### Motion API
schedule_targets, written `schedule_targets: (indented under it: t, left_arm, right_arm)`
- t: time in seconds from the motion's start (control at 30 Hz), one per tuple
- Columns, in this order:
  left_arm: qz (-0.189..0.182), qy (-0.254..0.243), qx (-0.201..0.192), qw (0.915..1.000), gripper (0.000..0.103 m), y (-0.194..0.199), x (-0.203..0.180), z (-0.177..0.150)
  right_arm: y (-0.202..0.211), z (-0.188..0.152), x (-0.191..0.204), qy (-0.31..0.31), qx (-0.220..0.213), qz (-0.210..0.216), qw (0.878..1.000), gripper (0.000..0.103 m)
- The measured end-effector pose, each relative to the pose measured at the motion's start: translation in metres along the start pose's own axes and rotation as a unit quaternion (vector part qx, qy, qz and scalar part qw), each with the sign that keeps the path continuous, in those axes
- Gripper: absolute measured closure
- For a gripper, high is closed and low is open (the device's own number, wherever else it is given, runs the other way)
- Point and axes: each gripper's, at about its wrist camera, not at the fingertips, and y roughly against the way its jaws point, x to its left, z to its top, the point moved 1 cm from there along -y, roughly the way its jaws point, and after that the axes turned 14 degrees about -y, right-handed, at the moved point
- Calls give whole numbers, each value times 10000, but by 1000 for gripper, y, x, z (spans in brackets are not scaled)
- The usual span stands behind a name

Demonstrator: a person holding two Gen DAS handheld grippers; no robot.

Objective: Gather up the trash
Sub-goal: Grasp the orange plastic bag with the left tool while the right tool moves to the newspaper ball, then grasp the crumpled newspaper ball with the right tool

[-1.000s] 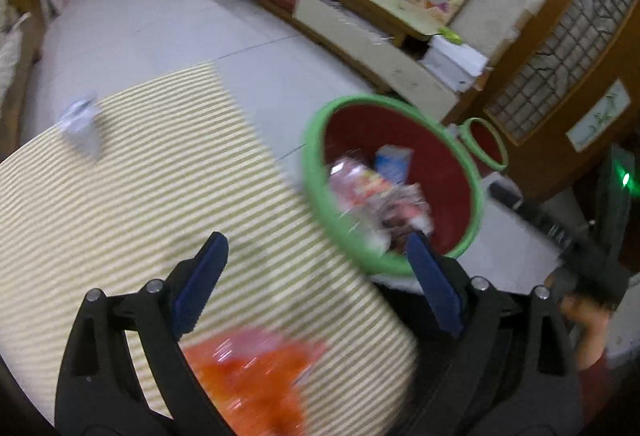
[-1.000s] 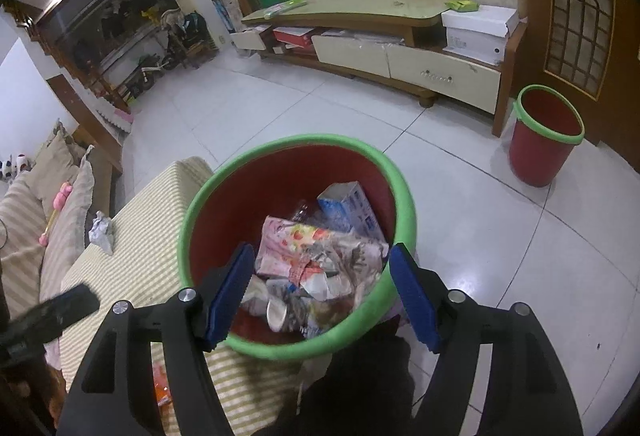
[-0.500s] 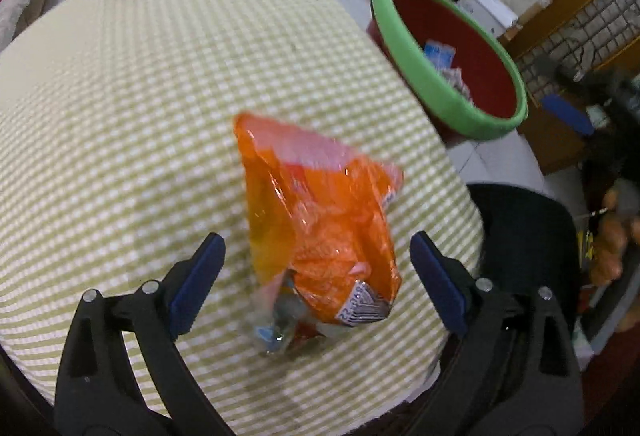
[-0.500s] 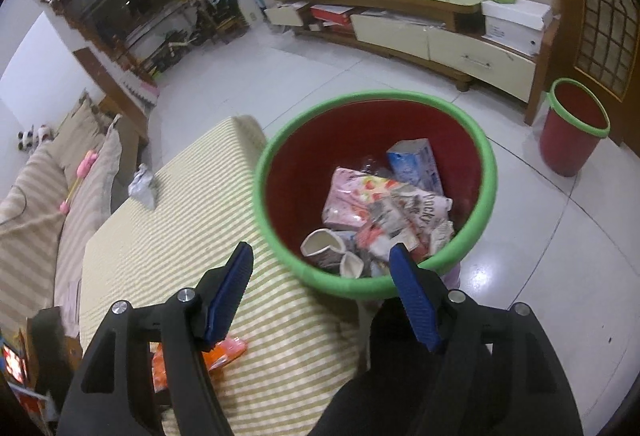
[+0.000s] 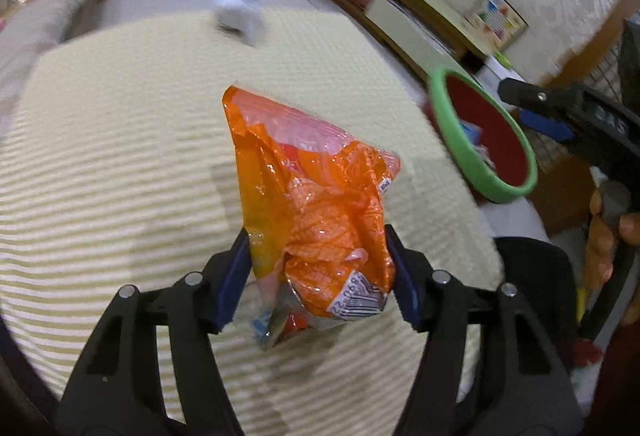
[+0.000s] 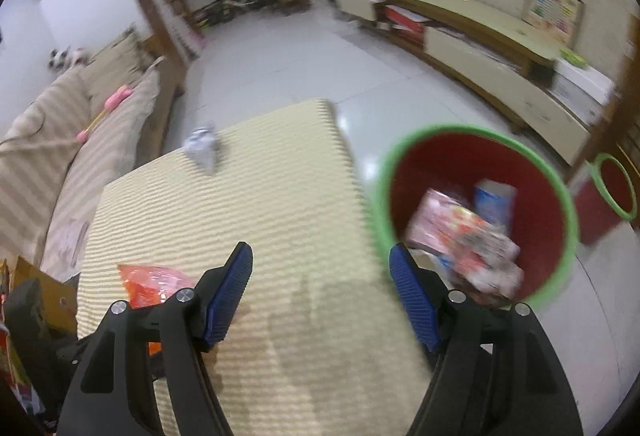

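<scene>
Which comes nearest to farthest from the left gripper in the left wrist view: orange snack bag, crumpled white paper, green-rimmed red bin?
1. Orange snack bag: between the left gripper's blue pads, which have just been closing on it.
2. Green-rimmed red bin: off the table's right edge.
3. Crumpled white paper: at the checked table's far edge, blurred.

Both fisheye views are lit by soft indoor light and smeared by motion blur; edges are bent and vignetted black, and glare is seen on the floor (image 6: 280, 76).
</scene>
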Motion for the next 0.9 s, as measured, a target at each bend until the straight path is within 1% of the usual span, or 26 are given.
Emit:
schedule_targets:
  t: [0.03,0.07,0.13,0.17,0.2,0.23,0.3,0.33,0.4,0.43,0.47,0.53,0.6,0.7,0.77,0.8,0.87,0.9]
  left_arm:
    - [81,35,-83,9999,40,8,15,-5]
    - [177,34,-138,9997,40,13,19,-11]
    - [628,-28,-246,9977,40,24,41,-25]
    - [781,-25,-260,9966,40,30,47,-32]
    - [869,10,-257,9959,40,33,58,-38]
    - [942,149,-255,9951,40,35,71,-47]
    - [952,440,-294,9940,40,34,87,-55]
    - [894,683,-287,9932,40,31,98,-60]
    - [817,968,-220,9917,40,24,110,-62]
    - [773,1058,-231,9911,39,22,113,-62]
    - [718,1163,-293,9902,38,23,118,-62]
    - [729,1214,-351,9893,38,25,114,-58]
    - [685,1299,-362,9885,37,23,117,-58]
    - [616,1403,-404,9874,37,26,123,-60]
    - [605,1413,-410,9873,37,26,126,-61]
    - [609,1407,-406,9873,37,25,126,-61]
    - [621,1399,-403,9874,36,27,126,-64]
    - [634,1398,-396,9874,35,25,125,-63]
  right_arm:
    - [-9,1,11,61,43,45,10000,34]
    - [-19,2,22,118,92,80,9999,33]
    - [-38,4,42,227,186,123,9995,32]
    - [-49,6,54,285,230,130,9992,31]
    - [-57,9,62,319,253,130,9991,30]
    - [-69,13,74,358,272,137,9989,30]
    - [-92,25,96,371,307,128,9988,30]
    - [-104,32,108,360,339,142,9987,30]
    - [-128,48,132,338,376,188,9985,30]
    - [-136,54,141,352,387,180,9985,27]
    - [-148,62,149,370,431,182,9982,21]
    - [-175,76,164,309,581,167,9977,19]
    - [-201,86,177,411,709,-47,9966,19]
    - [-230,91,191,667,819,-349,9938,19]
    - [-249,93,197,753,910,-554,9915,22]
    - [-255,93,198,752,941,-589,9910,25]
    - [-267,90,197,757,1085,-577,9895,49]
    - [-269,88,197,767,1120,-510,9894,50]
